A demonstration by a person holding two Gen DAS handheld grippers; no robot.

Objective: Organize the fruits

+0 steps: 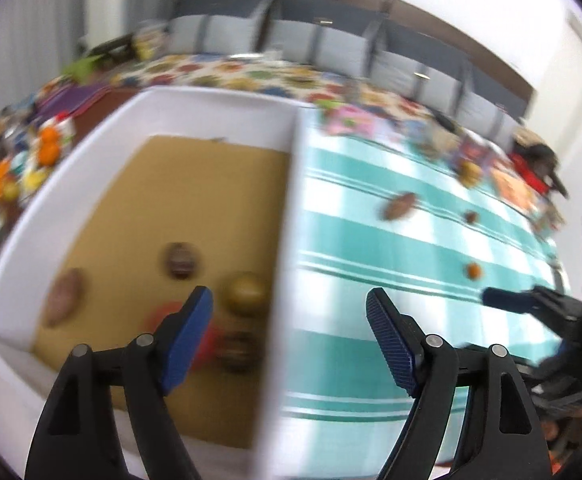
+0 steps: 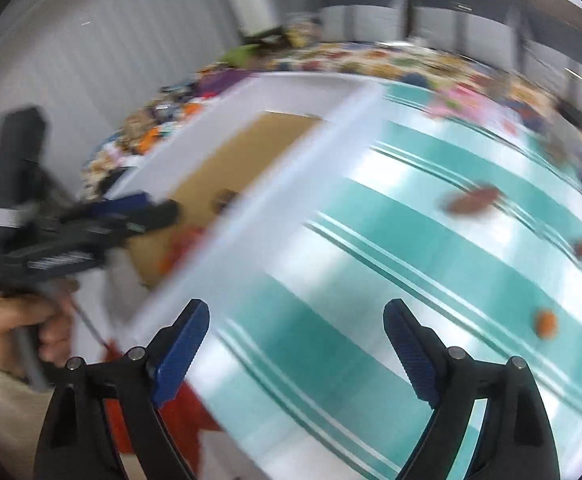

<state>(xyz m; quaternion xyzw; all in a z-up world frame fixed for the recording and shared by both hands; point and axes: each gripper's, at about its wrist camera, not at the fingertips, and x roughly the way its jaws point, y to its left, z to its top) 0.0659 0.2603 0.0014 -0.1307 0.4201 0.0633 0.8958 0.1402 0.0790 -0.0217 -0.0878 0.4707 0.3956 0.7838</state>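
The left gripper hung wide open and empty over the box wall — several blurred fruits lay inside. The right gripper gaped empty above the striped cloth, where more fruit sat scattered.

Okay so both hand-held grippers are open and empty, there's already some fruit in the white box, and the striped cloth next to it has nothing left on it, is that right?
Not quite. The teal striped cloth still has fruit on it: the left wrist view shows a brown fruit and a small orange fruit lying there. The rest holds: left hand-held gripper and right hand-held gripper are open and empty, and the white box holds fruit.
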